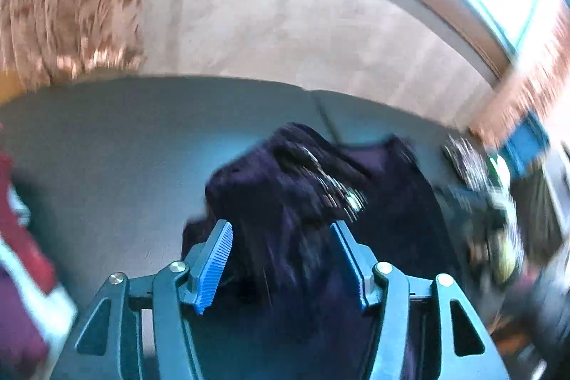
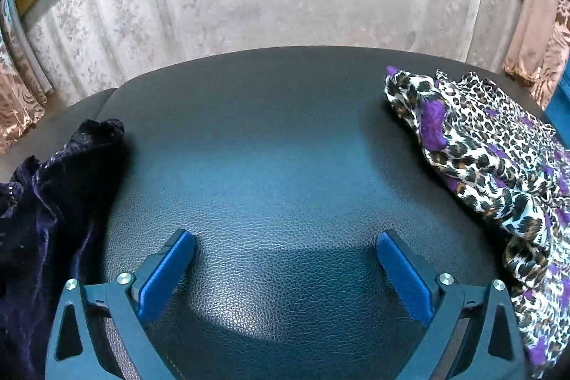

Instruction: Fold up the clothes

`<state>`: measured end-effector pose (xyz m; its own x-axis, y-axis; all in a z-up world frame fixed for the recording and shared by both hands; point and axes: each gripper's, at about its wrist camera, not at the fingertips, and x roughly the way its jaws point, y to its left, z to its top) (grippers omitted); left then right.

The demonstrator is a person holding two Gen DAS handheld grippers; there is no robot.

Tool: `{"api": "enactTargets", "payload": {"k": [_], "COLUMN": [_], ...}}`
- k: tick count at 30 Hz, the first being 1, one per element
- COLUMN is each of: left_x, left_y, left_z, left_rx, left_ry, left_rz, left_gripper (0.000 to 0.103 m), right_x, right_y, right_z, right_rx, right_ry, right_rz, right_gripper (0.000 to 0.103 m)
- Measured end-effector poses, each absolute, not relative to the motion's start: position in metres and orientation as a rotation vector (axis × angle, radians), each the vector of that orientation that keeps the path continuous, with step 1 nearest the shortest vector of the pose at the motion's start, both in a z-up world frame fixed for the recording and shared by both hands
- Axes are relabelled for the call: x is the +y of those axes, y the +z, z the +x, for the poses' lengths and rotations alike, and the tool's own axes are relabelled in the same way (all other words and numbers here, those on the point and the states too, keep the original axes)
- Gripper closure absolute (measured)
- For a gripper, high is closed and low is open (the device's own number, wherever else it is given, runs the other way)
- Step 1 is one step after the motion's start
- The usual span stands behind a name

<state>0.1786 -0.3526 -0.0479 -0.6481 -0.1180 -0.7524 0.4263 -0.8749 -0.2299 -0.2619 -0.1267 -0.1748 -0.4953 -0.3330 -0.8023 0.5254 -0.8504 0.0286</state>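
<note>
The left gripper (image 1: 281,255) is standing part open with the dark velvet garment (image 1: 302,202) lying between its jaws; contact is blurred. The right gripper (image 2: 285,269) is hanging wide open and empty over the table (image 2: 285,138), between the velvet and a leopard-print garment (image 2: 498,166).

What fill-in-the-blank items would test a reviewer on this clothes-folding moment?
1. In the right wrist view, the leopard-print garment has patches of ____ colour.
2. The right gripper has its jaws open over the bare ____ leather-textured surface.
3. In the right wrist view, the dark velvet garment lies at the ____ edge of the picture.
4. Between the jaws of the left gripper lies the dark ____ garment.

Missing words: purple; black; left; velvet
</note>
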Motion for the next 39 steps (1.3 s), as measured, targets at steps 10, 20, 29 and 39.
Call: {"api": "enactTargets", "payload": {"k": [10,20,29,39], "left_x": [-0.311,-0.284,-0.237,-0.326], "left_y": [-0.064,-0.058,-0.069,-0.067], "left_z": [0.286,0.374,0.286,0.296], "left_rx": [0.287,0.304,-0.291,0.350], "left_ry": [-2.136,-2.219,-2.425,-2.378], "left_rz": [1.016,0.911,1.071,0.890], "left_gripper": [0.040,0.038,0.036,0.100], "right_x": [-0.104,-0.098,-0.131,-0.144], "right_y": [-0.166,-0.113,-0.125,-0.143], "right_z": [-0.251,-0.168,-0.032,0.001], "right_rx": [0.345,0.342,0.589,0.649], "right_ry": [-2.322,-2.245,-1.922,-1.879], "right_rz": [1.229,1.019,0.839,0.819], "right_gripper": [0.000,0.001,0.000,0.000]}}
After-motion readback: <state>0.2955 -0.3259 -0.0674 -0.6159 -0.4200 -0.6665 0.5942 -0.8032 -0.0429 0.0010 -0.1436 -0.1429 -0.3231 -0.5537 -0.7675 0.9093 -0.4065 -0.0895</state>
